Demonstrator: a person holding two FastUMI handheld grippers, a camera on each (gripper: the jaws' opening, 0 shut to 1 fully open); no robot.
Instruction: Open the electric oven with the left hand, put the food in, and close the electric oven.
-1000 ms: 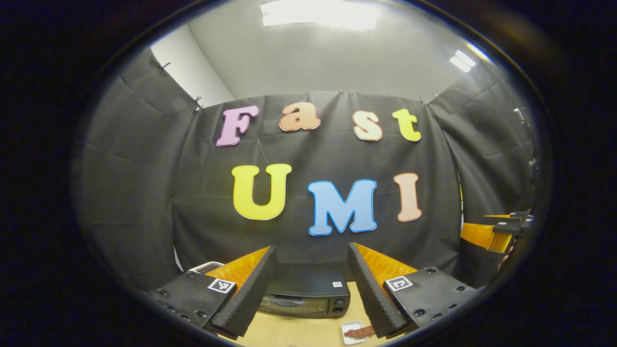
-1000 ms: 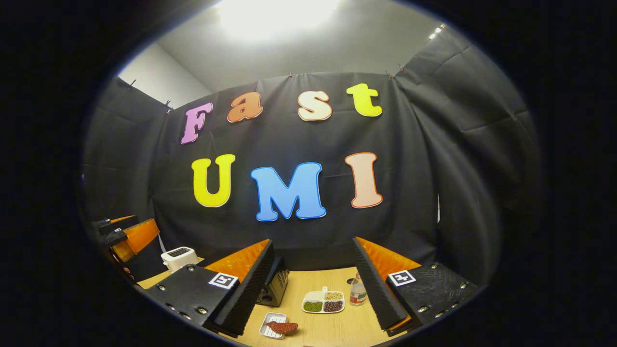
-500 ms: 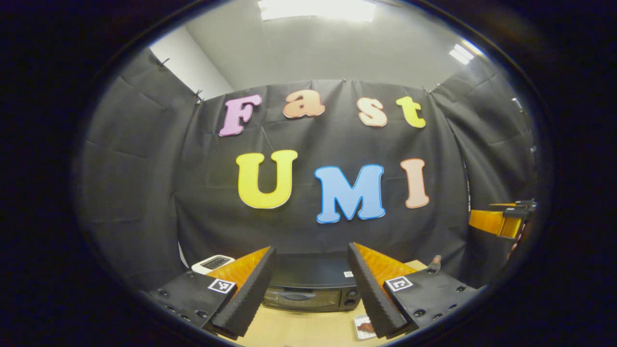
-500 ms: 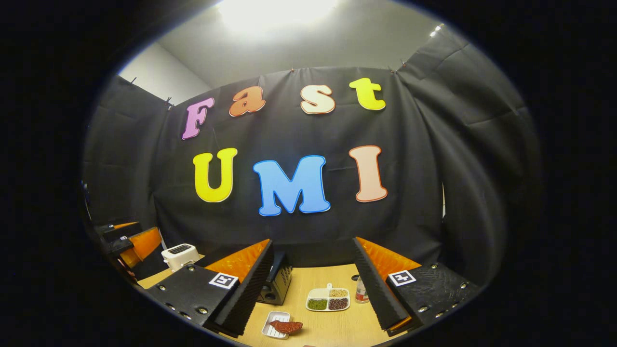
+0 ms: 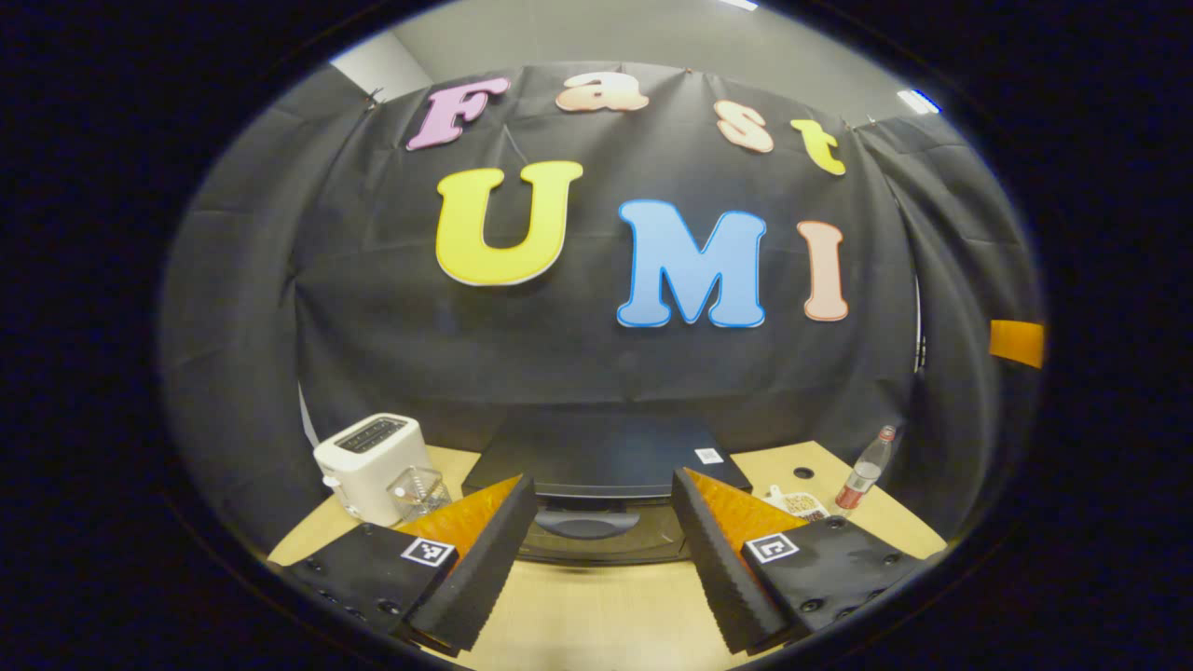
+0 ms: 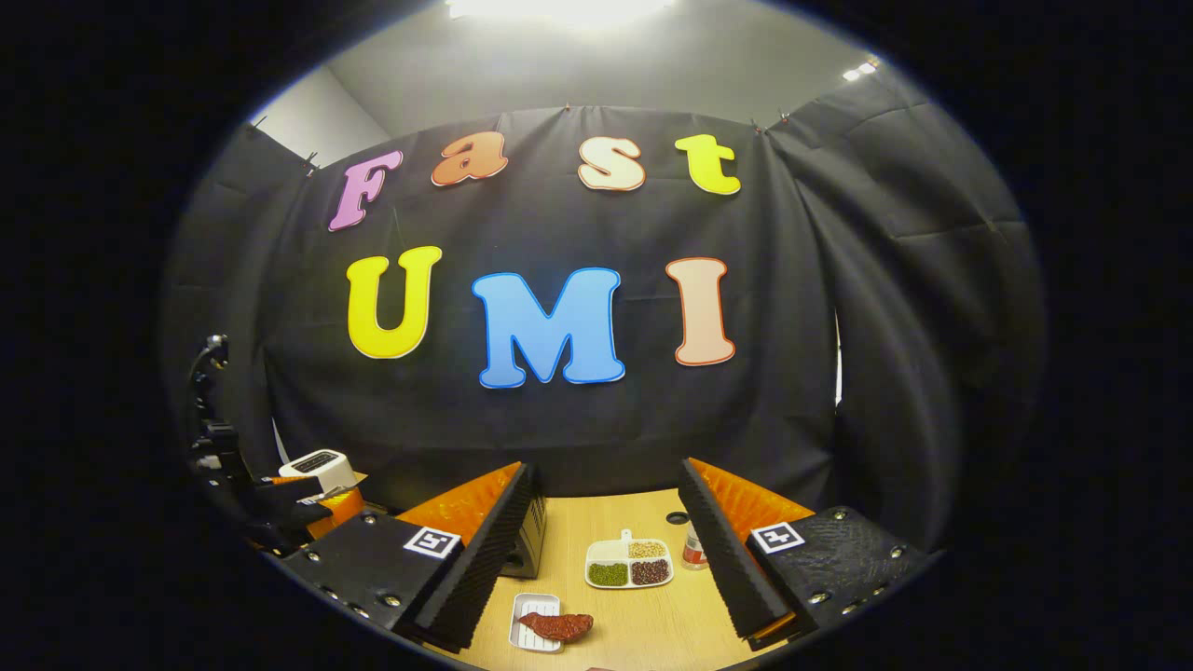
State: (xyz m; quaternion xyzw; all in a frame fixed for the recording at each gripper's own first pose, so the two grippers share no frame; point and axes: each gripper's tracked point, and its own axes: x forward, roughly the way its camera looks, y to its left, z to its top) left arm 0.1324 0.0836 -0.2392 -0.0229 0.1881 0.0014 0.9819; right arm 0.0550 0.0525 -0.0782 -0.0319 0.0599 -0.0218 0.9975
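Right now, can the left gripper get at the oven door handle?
Probably yes. The left gripper is open and lined up with the oven's door handle, which sits between its fingers with bare table in front and nothing in between.

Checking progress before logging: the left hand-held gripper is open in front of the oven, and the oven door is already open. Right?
Not quite. The left hand-held gripper is open in front of the oven, but the door is shut, as the left gripper view shows.
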